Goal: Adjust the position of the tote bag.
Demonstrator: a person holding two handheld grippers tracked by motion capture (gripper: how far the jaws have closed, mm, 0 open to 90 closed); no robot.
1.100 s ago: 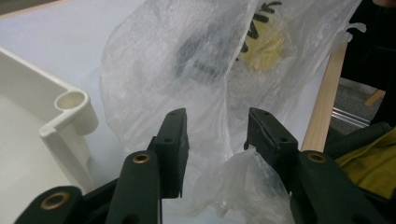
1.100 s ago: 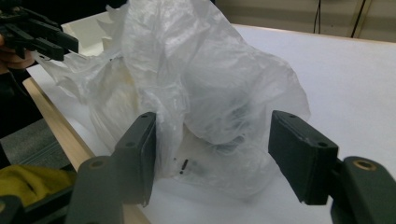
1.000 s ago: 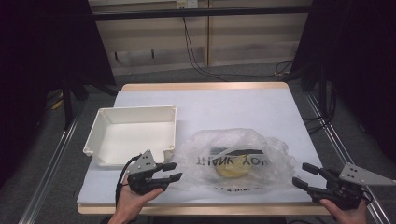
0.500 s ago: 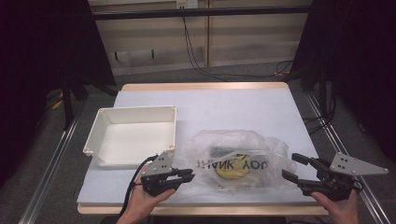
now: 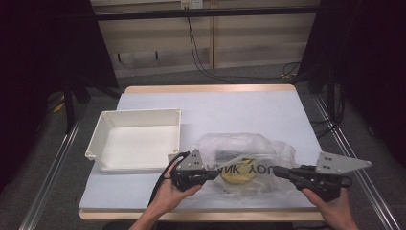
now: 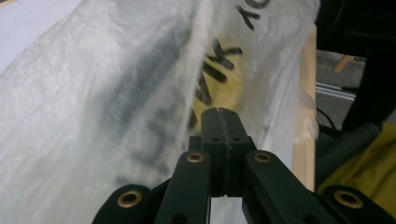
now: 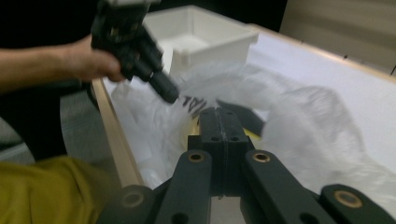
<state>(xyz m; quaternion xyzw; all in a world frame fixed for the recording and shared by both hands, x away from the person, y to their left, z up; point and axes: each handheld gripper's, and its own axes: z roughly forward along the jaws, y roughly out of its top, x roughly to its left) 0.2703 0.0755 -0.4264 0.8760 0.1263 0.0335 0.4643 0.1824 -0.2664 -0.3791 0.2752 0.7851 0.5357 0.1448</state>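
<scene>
Translucent plastic bag (image 5: 244, 165), printed with black letters and holding something yellow, lay on the table (image 5: 215, 110) near its front edge, beside the white tray (image 5: 136, 140). The left gripper (image 5: 210, 173) and right gripper (image 5: 278, 171) pressed at its opposite ends, jaws just clamped together; whether film was pinched I couldn't tell.

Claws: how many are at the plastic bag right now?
2. The left claw is at the bag's near-left edge, jaws together; the right claw is at its near-right edge, jaws together. Whether either pinches plastic is unclear.
</scene>
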